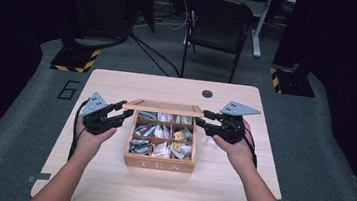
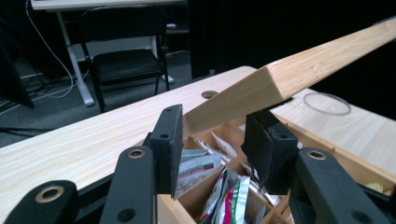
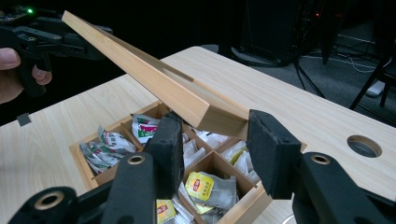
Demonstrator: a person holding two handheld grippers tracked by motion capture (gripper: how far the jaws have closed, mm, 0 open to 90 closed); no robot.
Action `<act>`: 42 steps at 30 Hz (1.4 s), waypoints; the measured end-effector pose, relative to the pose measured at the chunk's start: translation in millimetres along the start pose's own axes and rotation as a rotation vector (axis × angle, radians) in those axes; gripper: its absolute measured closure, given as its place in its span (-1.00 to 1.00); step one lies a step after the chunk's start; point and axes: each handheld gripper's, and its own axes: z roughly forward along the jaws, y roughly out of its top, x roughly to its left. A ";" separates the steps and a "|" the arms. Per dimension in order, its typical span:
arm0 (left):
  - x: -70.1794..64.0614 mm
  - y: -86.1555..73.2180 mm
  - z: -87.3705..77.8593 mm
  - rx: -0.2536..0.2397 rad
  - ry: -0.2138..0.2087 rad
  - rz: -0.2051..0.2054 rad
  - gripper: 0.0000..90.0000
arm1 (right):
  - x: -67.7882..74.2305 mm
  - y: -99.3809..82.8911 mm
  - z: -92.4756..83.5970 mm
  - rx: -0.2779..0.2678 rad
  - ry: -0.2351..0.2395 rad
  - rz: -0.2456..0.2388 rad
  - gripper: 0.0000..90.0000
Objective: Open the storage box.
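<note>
Lid (image 1: 163, 107) of the tea box (image 1: 158, 164) stands raised, tilted up from the back edge of the box, which sits mid-bench (image 1: 107, 183) with "TEA" on its front wall. Left gripper (image 1: 121, 113) is at the lid's left end and right gripper (image 1: 203, 120) at its right end, one hand (image 1: 89, 139) behind each.

In the left gripper view the lid's corner (image 2: 261, 91) lies between the two black pads (image 2: 170, 140); the pads stand to either side of the wood, and the left pad seems to lie against its side, while whether the other pad presses I cannot tell. The jaws are narrowed round the lid end.

In the right gripper view the other corner of the lid (image 3: 219, 119) sits between that gripper's pads (image 3: 273, 149). A gap shows on both sides of the wood, so these jaws are open around it, not clamped. Far along the lid the left gripper (image 3: 42, 35) is at its end, with the fingers of the hand (image 3: 9, 70) on its handle.

Under the lid the compartments hold tea bags (image 1: 162, 139): yellow-labelled sachets (image 3: 201, 186) near the right side, red-and-green ones (image 3: 144, 126) further in. A round hole (image 1: 207, 93) is in the bench behind the box, and a clear ring (image 2: 327, 102) lies on the bench beyond the box's right side. A black chair (image 1: 220, 22) stands on the floor past the bench
</note>
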 end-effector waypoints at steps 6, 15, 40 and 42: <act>2.0 2.5 2.5 -0.017 0.005 0.005 0.29 | -2.5 3.2 1.1 -0.009 -0.003 -0.004 0.25; 8.6 9.0 6.4 -0.020 -0.013 -0.021 0.29 | -4.0 9.3 4.4 -0.009 -0.032 -0.022 0.18; 27.0 30.1 22.0 -0.036 -0.019 -0.064 0.30 | -36.5 15.8 44.6 -0.014 -0.091 -0.016 0.13; 27.9 30.5 23.0 -0.042 -0.021 -0.063 0.30 | -38.6 16.5 46.4 -0.019 -0.090 -0.008 0.15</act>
